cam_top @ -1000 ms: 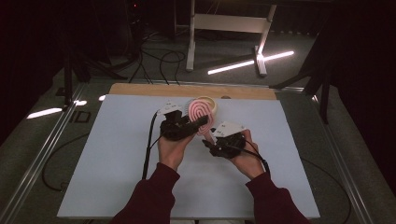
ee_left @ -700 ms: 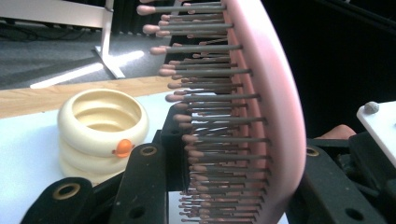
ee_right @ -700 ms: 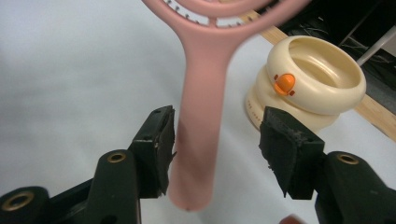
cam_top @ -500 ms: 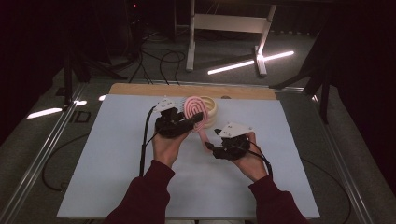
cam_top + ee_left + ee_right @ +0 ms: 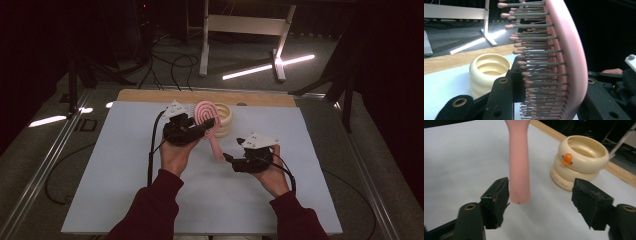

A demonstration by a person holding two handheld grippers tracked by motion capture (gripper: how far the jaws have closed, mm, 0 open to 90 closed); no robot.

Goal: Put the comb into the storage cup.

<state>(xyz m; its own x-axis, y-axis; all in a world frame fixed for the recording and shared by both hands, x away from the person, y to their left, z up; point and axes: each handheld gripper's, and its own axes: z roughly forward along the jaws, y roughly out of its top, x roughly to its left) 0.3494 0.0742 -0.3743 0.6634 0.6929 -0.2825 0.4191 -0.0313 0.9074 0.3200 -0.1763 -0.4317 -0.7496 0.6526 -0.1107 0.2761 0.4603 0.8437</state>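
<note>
Right tool (image 5: 540,202) view — orange duck (image 5: 567,158) on cream holder (image 5: 579,165)

A dark room is seen; bright light strips (image 5: 268,69) are reflected on the grey floor (image 5: 165,75), beside a white metal stand (image 5: 245,25).

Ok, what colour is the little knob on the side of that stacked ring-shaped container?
Orange, on the cream stacked ring-shaped container; clearest in the right gripper view.

Both forearms come in from the bottom edge, sleeves dark red. Left gripper (image 5: 199,131) is held raised, jaws clamped tight. Right gripper (image 5: 231,159) sits lower, jaws just been opening, now wide apart.
</note>
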